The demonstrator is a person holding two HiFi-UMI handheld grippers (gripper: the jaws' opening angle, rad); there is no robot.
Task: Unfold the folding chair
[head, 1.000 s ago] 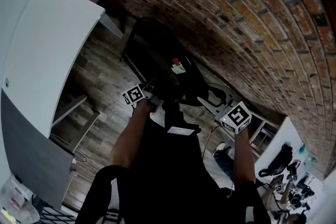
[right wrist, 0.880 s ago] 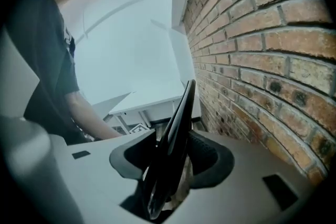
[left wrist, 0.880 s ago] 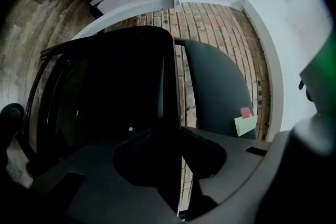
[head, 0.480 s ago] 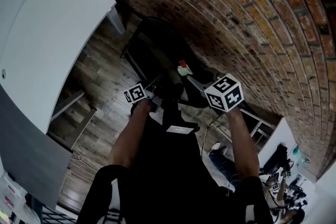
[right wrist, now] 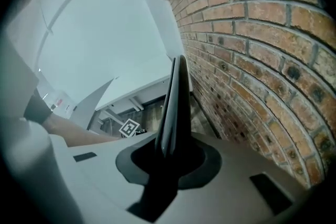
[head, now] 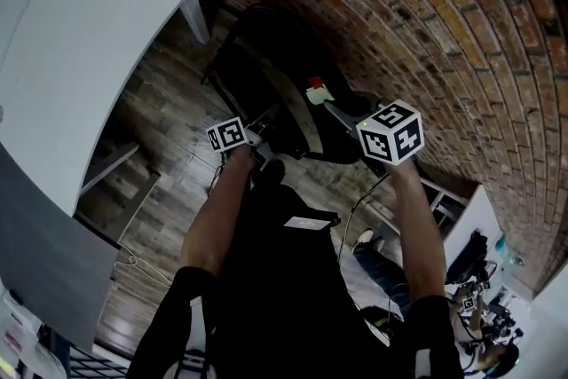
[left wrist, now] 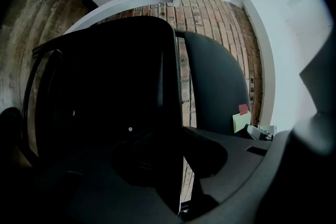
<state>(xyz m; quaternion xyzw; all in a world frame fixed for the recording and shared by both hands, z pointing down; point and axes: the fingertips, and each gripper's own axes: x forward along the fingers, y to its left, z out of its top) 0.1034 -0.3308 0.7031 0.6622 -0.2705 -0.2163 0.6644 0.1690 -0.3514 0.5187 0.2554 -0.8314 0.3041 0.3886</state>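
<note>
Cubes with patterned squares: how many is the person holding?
2. One cube tops the left gripper, clamped on the folding chair; the other cube tops the right gripper, whose jaws have just been closing on the chair's edge.

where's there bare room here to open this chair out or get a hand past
The wood floor between the white table and the chair is bare, and the table's visible top has nothing on it. It is tight between the chair and the brick wall, and cluttered at the lower right around the rack.
</note>
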